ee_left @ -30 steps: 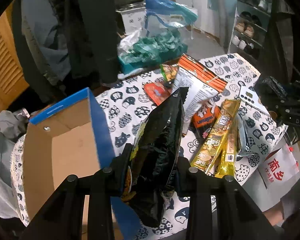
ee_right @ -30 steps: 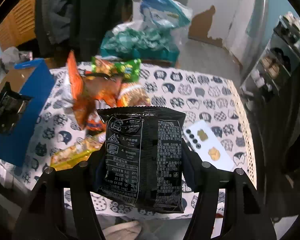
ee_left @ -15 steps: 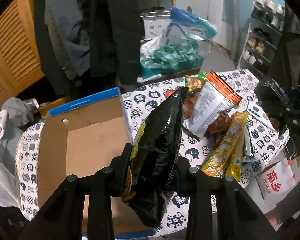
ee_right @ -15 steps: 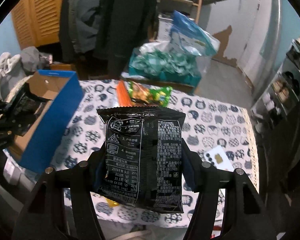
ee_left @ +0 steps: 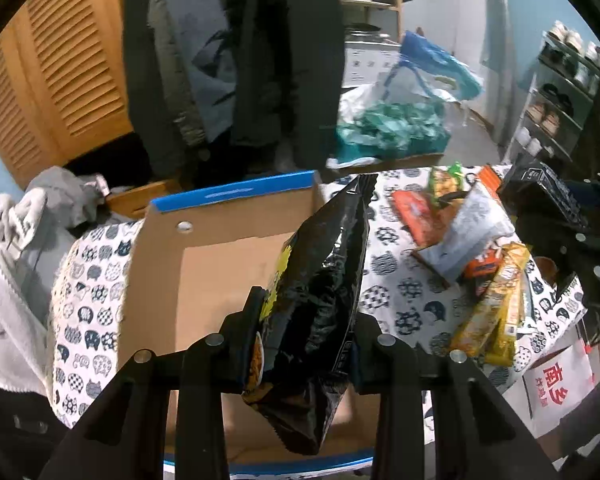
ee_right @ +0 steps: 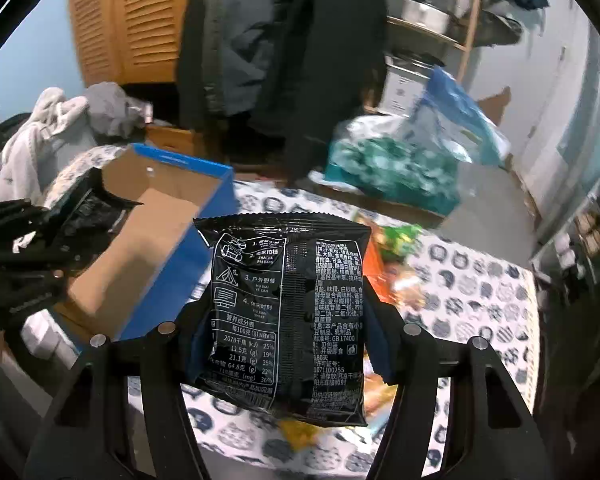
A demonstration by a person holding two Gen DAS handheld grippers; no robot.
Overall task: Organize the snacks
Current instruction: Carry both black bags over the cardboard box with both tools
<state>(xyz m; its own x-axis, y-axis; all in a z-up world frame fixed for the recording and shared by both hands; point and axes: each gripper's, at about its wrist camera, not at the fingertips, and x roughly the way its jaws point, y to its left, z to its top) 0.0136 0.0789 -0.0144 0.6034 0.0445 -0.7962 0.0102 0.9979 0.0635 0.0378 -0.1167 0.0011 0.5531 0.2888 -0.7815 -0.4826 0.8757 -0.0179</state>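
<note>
My left gripper (ee_left: 306,322) is shut on a black snack bag (ee_left: 320,296), held edge-on above the open cardboard box with blue rim (ee_left: 228,264). My right gripper (ee_right: 284,320) is shut on a second black snack packet (ee_right: 284,304), its printed back facing the camera, held above the table to the right of the box (ee_right: 156,240). The left gripper with its bag shows at the left of the right wrist view (ee_right: 48,236). A pile of snack packets (ee_left: 480,248) lies on the cat-print tablecloth (ee_left: 400,292) right of the box.
Long yellow snack bars (ee_left: 496,312) lie near the table's right edge. A teal and blue plastic bag (ee_left: 396,128) sits behind the table. Dark coats (ee_left: 268,60) hang beyond the box. Grey clothes (ee_left: 16,248) are heaped at the left. A shoe rack (ee_left: 560,92) stands at the far right.
Both grippers have moved left with their bags. My left gripper now sits over the box interior; my right gripper has come nearer the box and risen above the snack pile.
</note>
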